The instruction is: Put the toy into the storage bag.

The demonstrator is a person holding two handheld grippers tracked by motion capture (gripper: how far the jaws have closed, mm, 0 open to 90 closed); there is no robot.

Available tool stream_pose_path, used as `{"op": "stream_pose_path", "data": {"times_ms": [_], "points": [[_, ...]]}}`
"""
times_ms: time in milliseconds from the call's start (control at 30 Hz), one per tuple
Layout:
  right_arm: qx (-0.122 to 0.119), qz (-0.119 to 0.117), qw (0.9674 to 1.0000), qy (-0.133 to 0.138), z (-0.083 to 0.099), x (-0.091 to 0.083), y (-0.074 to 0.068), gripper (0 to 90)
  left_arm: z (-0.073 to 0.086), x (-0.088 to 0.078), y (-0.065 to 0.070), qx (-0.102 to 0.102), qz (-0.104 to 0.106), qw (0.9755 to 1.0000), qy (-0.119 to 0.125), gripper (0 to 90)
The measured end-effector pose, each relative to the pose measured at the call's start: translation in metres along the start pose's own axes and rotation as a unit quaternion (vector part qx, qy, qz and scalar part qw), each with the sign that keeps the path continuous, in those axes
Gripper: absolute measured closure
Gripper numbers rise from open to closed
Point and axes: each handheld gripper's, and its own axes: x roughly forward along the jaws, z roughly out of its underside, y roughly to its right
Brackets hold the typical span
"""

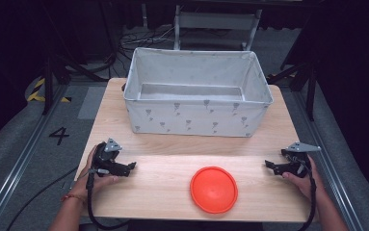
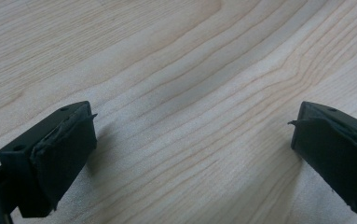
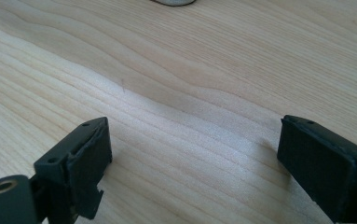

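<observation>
An orange round disc [image 1: 214, 189] lies flat near the front edge of the wooden table [image 1: 172, 144], between the two hands. Behind it stands a grey fabric bin [image 1: 197, 91] with a small printed pattern, open at the top. My left gripper [image 1: 133, 166] rests low over the table at the front left, its jaws pointing right toward the disc. At the front right, my right gripper [image 1: 268, 164] points left. In the left gripper view, my left gripper [image 2: 192, 135] is open over bare wood. My right gripper [image 3: 192, 144] is open too, with nothing between its jaws.
A grey frame [image 1: 216, 21] stands behind the bin. Cables [image 1: 138, 41] lie on the dark floor beyond the table. A black and yellow floor marking [image 1: 40, 89] and a painted number [image 1: 59, 134] sit at the left.
</observation>
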Motion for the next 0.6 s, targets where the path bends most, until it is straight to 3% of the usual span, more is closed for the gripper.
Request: {"op": "stream_pose_path", "data": {"times_ms": [167, 367, 433, 567, 600], "points": [[-0.003, -0.003, 1.0000, -0.004, 0.000, 0.000, 0.001, 9.8, 0.003, -0.003, -0.004, 0.018, 0.017, 0.9997, -0.001, 0.3], [-0.008, -0.009, 0.9997, -0.019, -0.004, -0.001, 0.002, 12.1, 0.003, -0.003, -0.005, 0.018, 0.018, 0.9997, -0.001, 0.2], [-0.021, -0.023, 0.9993, -0.021, -0.006, -0.004, 0.001, 24.8, 0.003, -0.003, -0.005, 0.016, 0.018, 0.9997, 0.002, 0.3], [-0.025, -0.042, 0.9985, -0.024, -0.009, -0.006, -0.004, 24.3, 0.004, -0.003, -0.004, 0.015, 0.019, 0.9997, 0.002, 0.2], [-0.021, -0.056, 0.9980, -0.022, -0.012, -0.009, -0.006, 24.3, 0.004, -0.003, -0.005, 0.017, 0.020, 0.9997, 0.003, 0.2]]}}
